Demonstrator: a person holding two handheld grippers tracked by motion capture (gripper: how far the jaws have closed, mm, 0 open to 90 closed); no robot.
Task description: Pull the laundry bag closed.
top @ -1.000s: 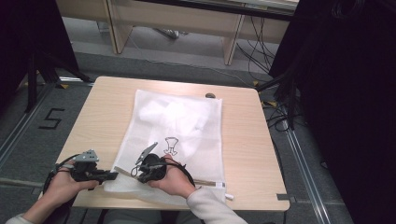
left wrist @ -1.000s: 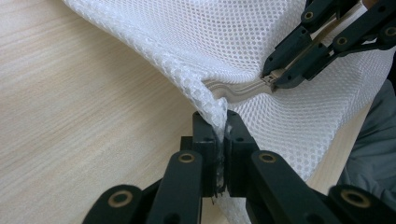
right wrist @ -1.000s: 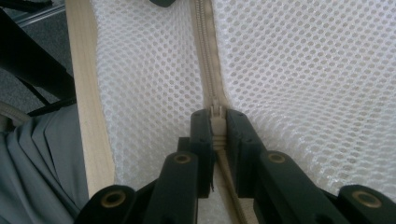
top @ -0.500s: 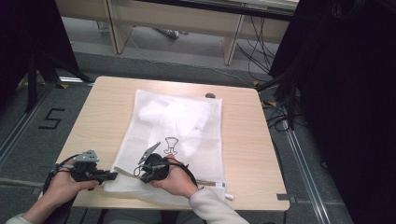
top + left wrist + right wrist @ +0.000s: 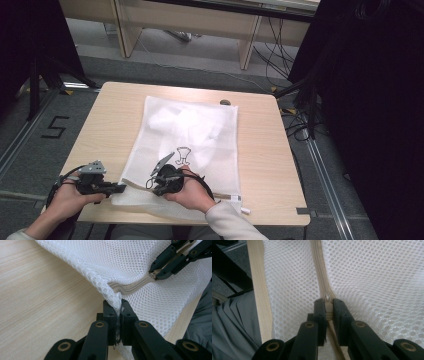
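A: What lies on the table (image 5: pixel 110 107)?

B: A white mesh laundry bag (image 5: pixel 200 130), flat in the middle of the high view. It runs from the upper centre down to the near edge, where its lower end hangs a little over the side. Something white with a dark printed figure (image 5: pixel 183 155) shows through the mesh.

A: And the left gripper (image 5: pixel 119 188)?

B: At the lower left of the high view, held in the person's left hand (image 5: pixel 75 197). In the left gripper view its jaws are pressed nearly together on a pinched fold of mesh at the bag's corner, at the centre of the frame. The mesh rises from there in a ridge toward the upper left.

A: The right gripper (image 5: pixel 155 178)?

B: In the lower centre of the high view, in the right hand (image 5: pixel 192 195), resting over the bag's near end. In the right gripper view its jaws are narrow, clamped on the zipper pull (image 5: pixel 327 302), with the beige zipper (image 5: pixel 318 267) running up to the top of the frame. The table's edge shows as a pale strip at the left, with grey clothing (image 5: pixel 234 322) beyond it.

A: Are the two close?

B: Near, not touching. In the left gripper view the right gripper sits at the upper right, on the zipper line.
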